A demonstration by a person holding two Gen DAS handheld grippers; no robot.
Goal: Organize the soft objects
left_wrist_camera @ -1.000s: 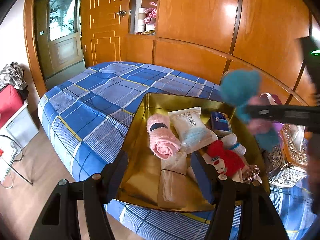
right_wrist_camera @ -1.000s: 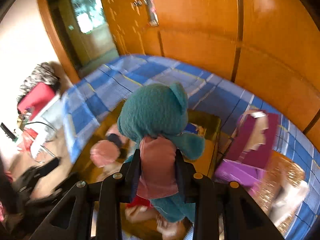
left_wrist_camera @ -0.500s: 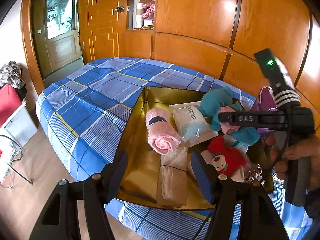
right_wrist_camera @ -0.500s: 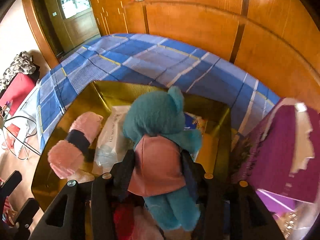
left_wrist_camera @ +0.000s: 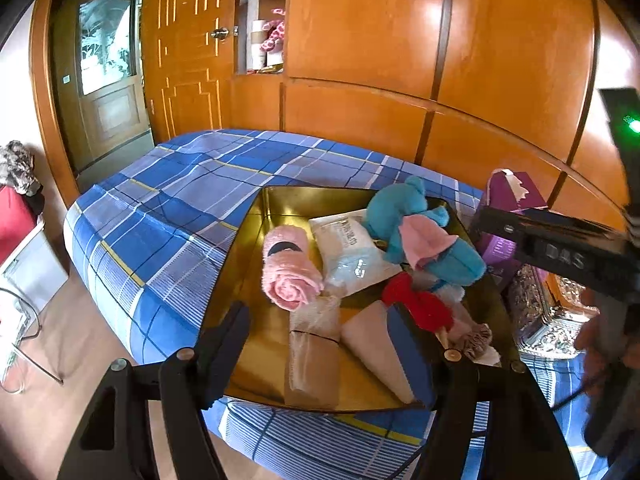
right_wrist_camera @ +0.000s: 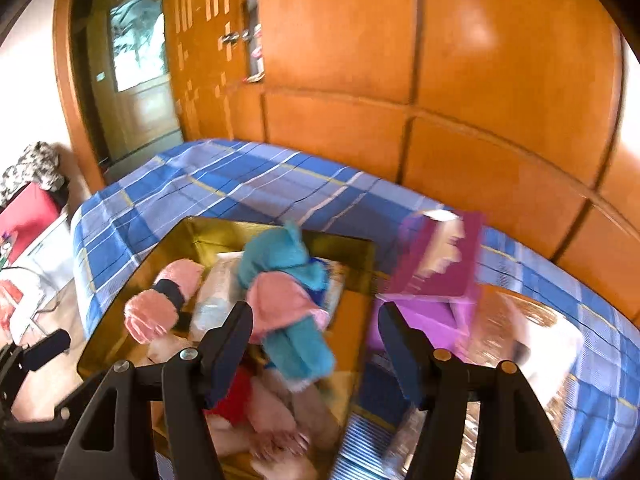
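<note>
A teal plush bear in a pink shirt (left_wrist_camera: 416,232) lies in the gold tray (left_wrist_camera: 256,220) on the blue plaid bed, on top of a white packet (left_wrist_camera: 352,252) and a red plush doll (left_wrist_camera: 420,304). A rolled pink towel (left_wrist_camera: 288,272) and beige wrapped bundles (left_wrist_camera: 312,352) also lie in the tray. My right gripper (right_wrist_camera: 316,328) is open and empty just above and behind the bear (right_wrist_camera: 288,304). My left gripper (left_wrist_camera: 320,328) is open and empty at the tray's near edge.
A purple box (right_wrist_camera: 440,276) and an ornate silver-gold box (left_wrist_camera: 548,312) stand right of the tray (right_wrist_camera: 120,320). Wooden wall panels run behind the bed (left_wrist_camera: 168,200). The floor with a red bag (left_wrist_camera: 12,216) lies at the left.
My right gripper has opened and let go of the teal bear, which now lies in the tray. The right gripper has pulled back and up. The left gripper has barely moved.
</note>
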